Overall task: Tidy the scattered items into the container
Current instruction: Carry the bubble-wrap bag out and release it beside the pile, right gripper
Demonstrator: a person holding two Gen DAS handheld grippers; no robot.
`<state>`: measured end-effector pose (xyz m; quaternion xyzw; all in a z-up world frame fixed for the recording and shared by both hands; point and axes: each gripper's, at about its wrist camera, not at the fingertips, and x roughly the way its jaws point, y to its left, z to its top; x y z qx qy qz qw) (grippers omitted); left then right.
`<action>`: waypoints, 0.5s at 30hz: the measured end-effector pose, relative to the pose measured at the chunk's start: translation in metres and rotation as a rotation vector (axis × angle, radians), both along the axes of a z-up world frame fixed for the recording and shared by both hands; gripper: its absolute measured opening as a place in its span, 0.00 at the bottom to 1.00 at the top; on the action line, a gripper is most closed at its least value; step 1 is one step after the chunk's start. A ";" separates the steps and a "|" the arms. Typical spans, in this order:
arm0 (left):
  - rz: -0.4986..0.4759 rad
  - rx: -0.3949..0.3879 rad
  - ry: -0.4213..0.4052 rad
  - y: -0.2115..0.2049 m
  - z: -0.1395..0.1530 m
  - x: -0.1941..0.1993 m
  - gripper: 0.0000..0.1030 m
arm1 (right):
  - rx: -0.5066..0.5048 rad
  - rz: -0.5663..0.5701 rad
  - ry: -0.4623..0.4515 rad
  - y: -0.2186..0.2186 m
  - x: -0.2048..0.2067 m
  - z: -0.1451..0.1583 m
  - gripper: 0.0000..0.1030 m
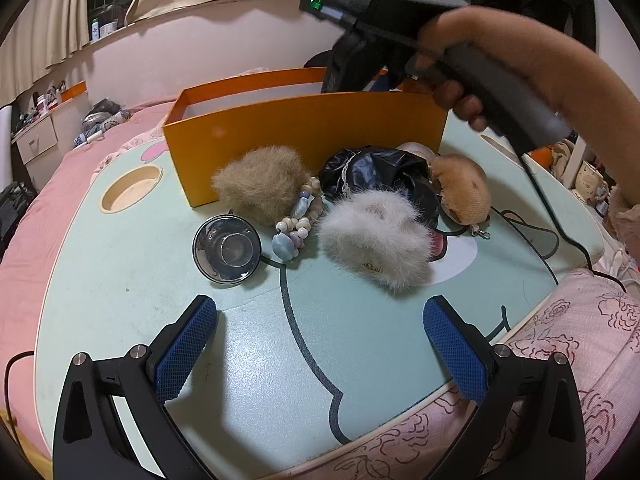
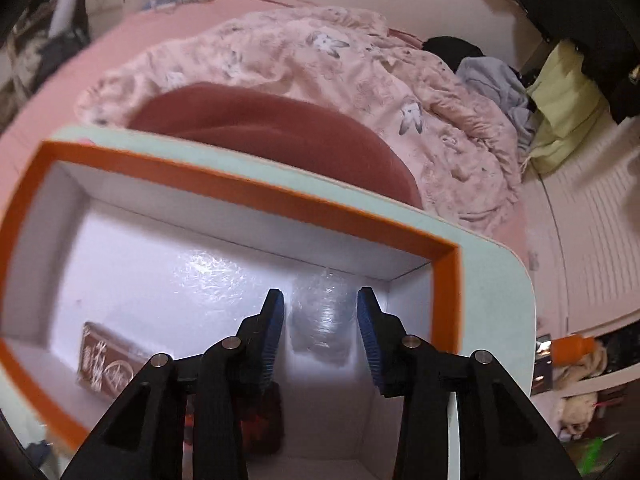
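The orange box (image 1: 304, 136) with a white inside (image 2: 160, 264) stands at the back of the pale green table (image 1: 140, 288). My right gripper (image 2: 322, 300) hangs over the box's right end, shut on a crumpled clear plastic piece (image 2: 322, 320). A brown patterned packet (image 2: 108, 356) and a dark red item (image 2: 264, 416) lie in the box. In front of the box lie a tan fur ball (image 1: 260, 188), a bead bracelet (image 1: 298, 220), a metal bowl (image 1: 227, 251), a black shiny pouch (image 1: 380, 176), a white fur scrunchie (image 1: 376, 236) and a tan plush pouch (image 1: 464, 188). My left gripper (image 1: 320, 316) is open over the near table, holding nothing.
A person's hand (image 1: 460, 92) grips the right tool above the box, its cable (image 1: 560, 232) trailing across the table's right side. A round cup recess (image 1: 130, 188) sits at the table's left. Pink bedding (image 2: 320, 80) surrounds the table; a flowered quilt (image 1: 580, 340) borders the near right edge.
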<state>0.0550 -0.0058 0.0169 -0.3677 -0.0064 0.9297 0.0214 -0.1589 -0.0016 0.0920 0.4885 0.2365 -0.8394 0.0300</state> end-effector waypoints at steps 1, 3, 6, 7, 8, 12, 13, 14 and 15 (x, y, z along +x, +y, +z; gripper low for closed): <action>0.000 0.000 0.000 0.000 0.000 0.000 1.00 | 0.027 0.016 0.015 -0.002 0.000 -0.002 0.33; 0.000 0.001 0.000 0.000 0.000 0.000 1.00 | 0.045 0.038 0.030 -0.003 0.001 -0.002 0.29; 0.000 0.001 0.000 0.000 0.000 0.000 1.00 | -0.051 0.054 0.040 0.005 0.007 0.009 0.28; -0.001 0.001 0.000 0.000 0.000 0.000 1.00 | -0.096 0.055 0.055 0.008 0.011 0.017 0.28; -0.001 0.001 0.000 0.000 0.000 0.000 1.00 | -0.149 0.063 0.079 0.012 0.017 0.027 0.28; -0.002 0.001 0.000 0.000 0.000 0.001 1.00 | -0.338 0.109 0.158 0.034 0.056 0.067 0.28; -0.002 0.001 0.000 0.000 0.000 0.001 1.00 | -0.381 0.121 0.172 0.042 0.069 0.075 0.28; -0.002 0.001 -0.001 0.000 0.000 0.001 1.00 | -0.432 0.131 0.191 0.055 0.087 0.081 0.28; -0.002 0.001 -0.001 0.000 0.000 0.001 1.00 | -0.464 0.133 0.204 0.063 0.099 0.084 0.28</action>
